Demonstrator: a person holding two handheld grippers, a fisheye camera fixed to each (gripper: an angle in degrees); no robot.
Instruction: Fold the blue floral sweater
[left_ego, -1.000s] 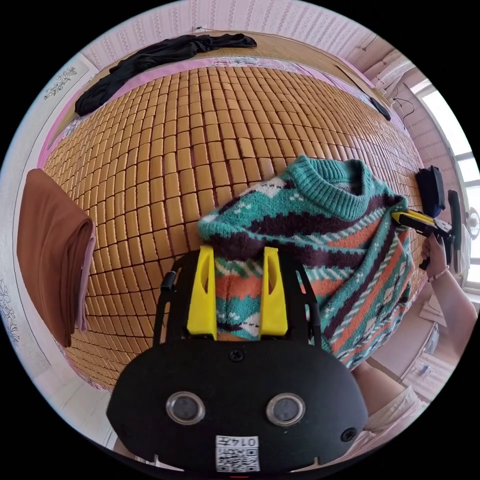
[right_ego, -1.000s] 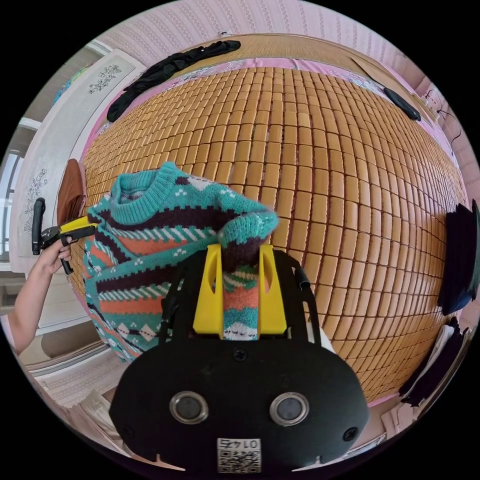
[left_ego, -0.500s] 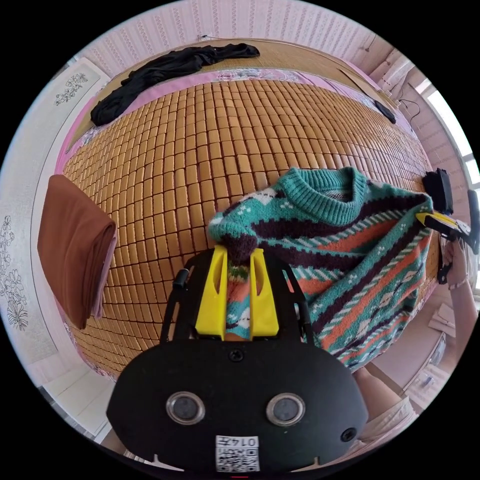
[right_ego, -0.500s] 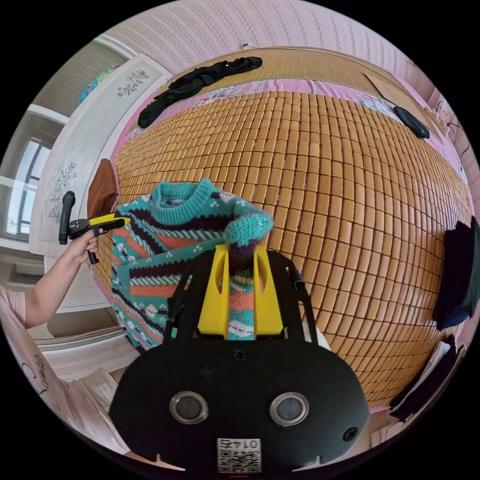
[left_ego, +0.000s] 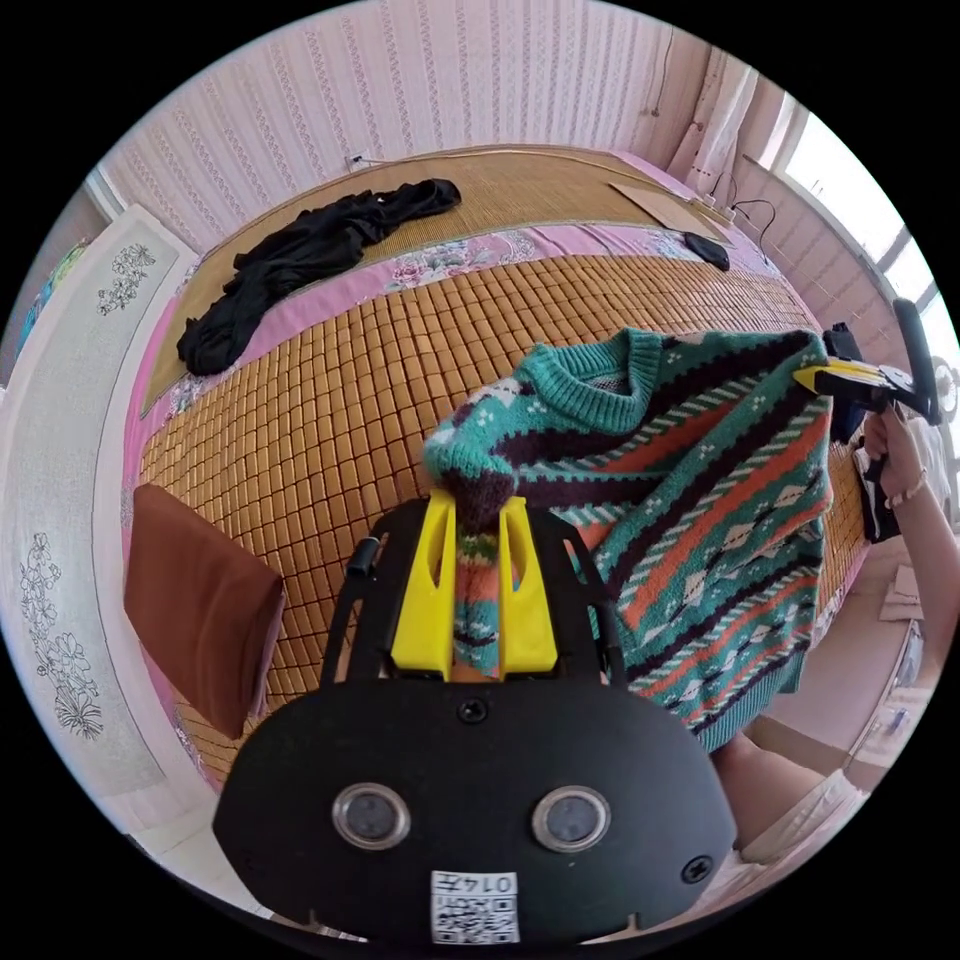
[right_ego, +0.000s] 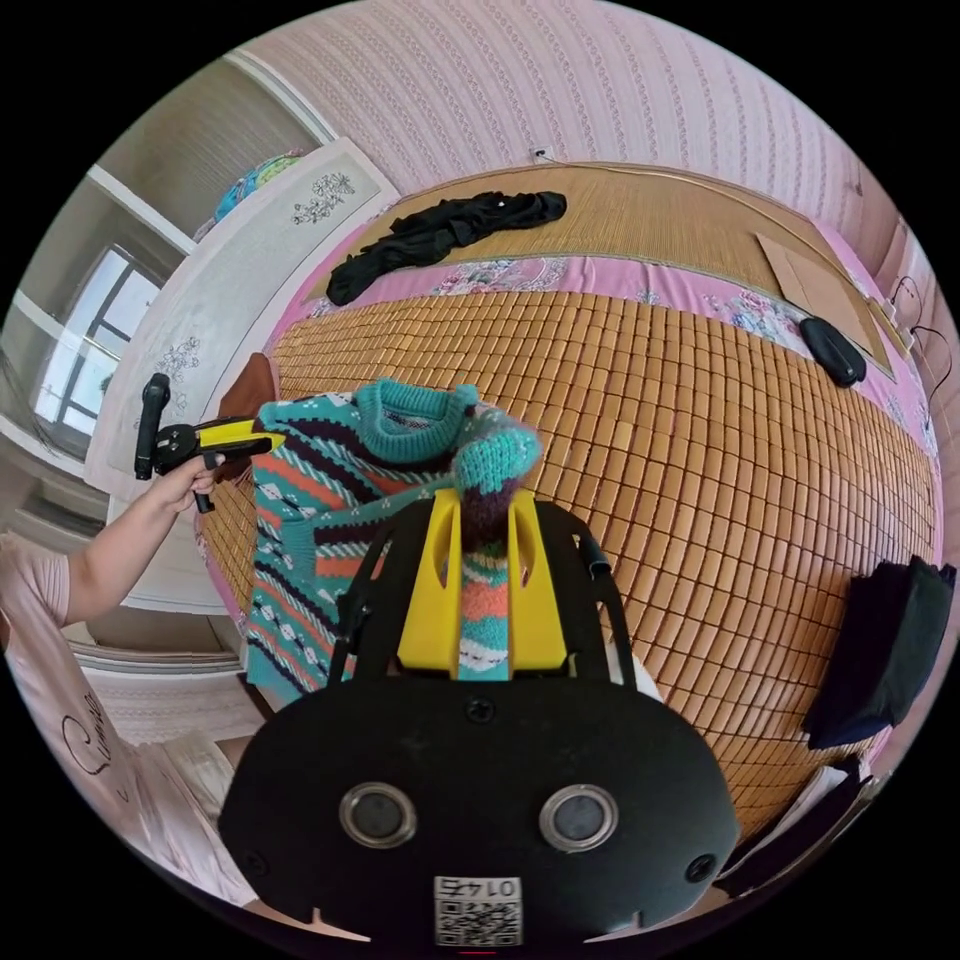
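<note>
Over the near edge of the bed (left_ego: 330, 400), the sweater (left_ego: 690, 520) hangs spread between both tongs, left gripper (left_ego: 478, 520) and right gripper (right_ego: 484, 515) each clamped on a shoulder. No folds yet, so pretty much everything's left.

sweater (right_ego: 330, 500) in right claw (right_ego: 483, 520)

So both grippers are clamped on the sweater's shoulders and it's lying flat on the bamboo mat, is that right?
Not quite. Both grippers are clamped on the shoulders, the left gripper and the right gripper, but the sweater is held up in the air, hanging in front of the bamboo mat, as the left gripper view shows.
</note>
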